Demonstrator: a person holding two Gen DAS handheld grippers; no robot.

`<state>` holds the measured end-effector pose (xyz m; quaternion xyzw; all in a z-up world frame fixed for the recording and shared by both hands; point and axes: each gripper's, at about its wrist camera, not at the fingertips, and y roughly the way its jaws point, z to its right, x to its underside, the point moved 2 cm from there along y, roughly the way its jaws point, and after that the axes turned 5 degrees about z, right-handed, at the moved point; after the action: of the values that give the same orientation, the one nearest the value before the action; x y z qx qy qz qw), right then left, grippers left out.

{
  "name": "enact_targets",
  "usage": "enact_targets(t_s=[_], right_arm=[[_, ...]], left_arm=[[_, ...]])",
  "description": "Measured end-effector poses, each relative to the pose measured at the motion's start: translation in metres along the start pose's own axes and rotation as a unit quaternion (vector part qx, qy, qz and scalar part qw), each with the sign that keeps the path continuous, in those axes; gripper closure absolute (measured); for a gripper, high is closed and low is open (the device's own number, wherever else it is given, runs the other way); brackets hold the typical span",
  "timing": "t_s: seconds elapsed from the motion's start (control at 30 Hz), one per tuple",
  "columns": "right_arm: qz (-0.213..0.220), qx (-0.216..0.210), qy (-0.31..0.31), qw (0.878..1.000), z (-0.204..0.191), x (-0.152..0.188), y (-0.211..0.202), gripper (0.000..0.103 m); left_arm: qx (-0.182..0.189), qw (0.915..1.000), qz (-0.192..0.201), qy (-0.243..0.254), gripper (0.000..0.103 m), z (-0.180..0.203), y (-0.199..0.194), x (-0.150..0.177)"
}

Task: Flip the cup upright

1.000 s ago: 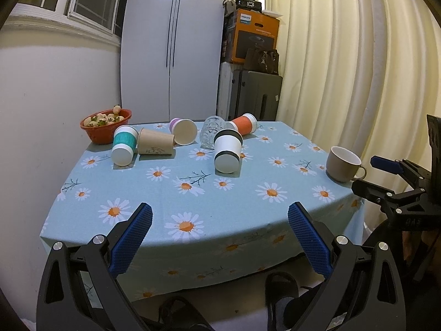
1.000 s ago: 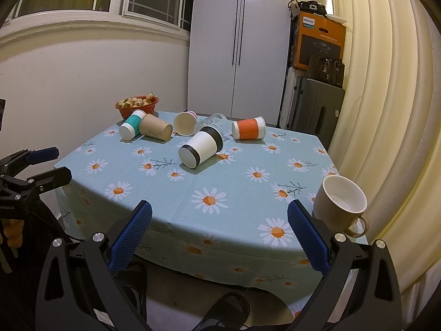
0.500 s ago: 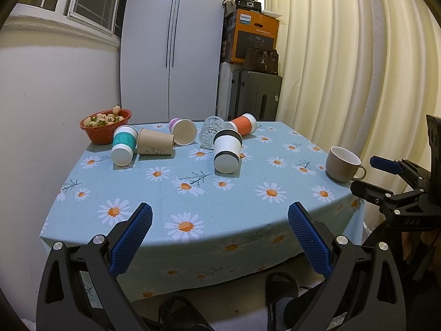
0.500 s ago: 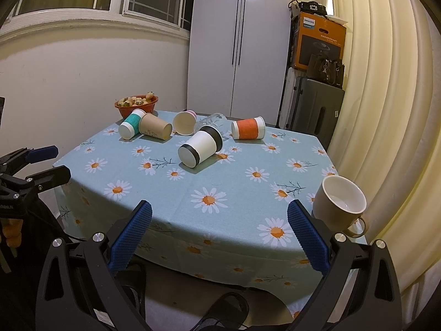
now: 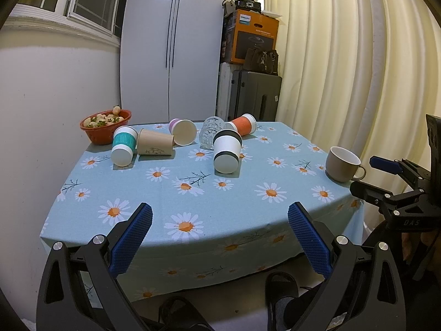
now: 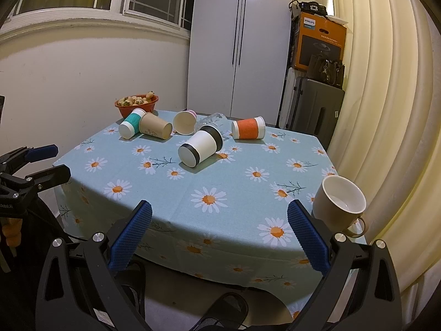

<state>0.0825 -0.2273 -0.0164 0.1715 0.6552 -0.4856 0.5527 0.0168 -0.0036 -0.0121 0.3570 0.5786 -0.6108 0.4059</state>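
Both claws hang short of the worktop's (image 5: 234,207) near edge, off the daisy cloth. The left claw (image 5: 220,229) gapes wide, blue pads far apart, with nothing between them. The right claw (image 6: 219,227) is spread just as wide and also holds nothing.

Six cups lie on their sides toward the far half of the worktop. The white cup (image 5: 226,151) with black bands is nearest, bottom toward the cameras, apart from the others on its near side. Behind it lies a clear glass (image 5: 210,131), and to the right of that an orange cup (image 5: 242,124). To the left, a pink cup (image 5: 183,131) shows its open mouth, just beside a brown cup (image 5: 155,145), which lies against a teal cup (image 5: 124,146). A red bowl (image 5: 106,127) of small pale things sits in the far left corner.

A beige mug (image 6: 340,204) stands upright near the worktop's right edge, well apart from the cups, handle pointing outward. In the right wrist view it sits just beyond the claw's right finger.
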Motion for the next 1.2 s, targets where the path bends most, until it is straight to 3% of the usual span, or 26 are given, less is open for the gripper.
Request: enact_targets(t_s=[0.9,1.2], right_arm=[[-0.005,-0.001,-0.001,1.0,0.0,0.004,0.003,0.005],[-0.039,-0.024,0.014,0.999,-0.001,-0.005,0.028,0.005]], left_arm=[[0.003,1.0,-0.005,-0.006,0.006,0.003,0.001,0.001],[0.044,0.9976,-0.039,-0.037,0.007,-0.002,0.014,-0.006]])
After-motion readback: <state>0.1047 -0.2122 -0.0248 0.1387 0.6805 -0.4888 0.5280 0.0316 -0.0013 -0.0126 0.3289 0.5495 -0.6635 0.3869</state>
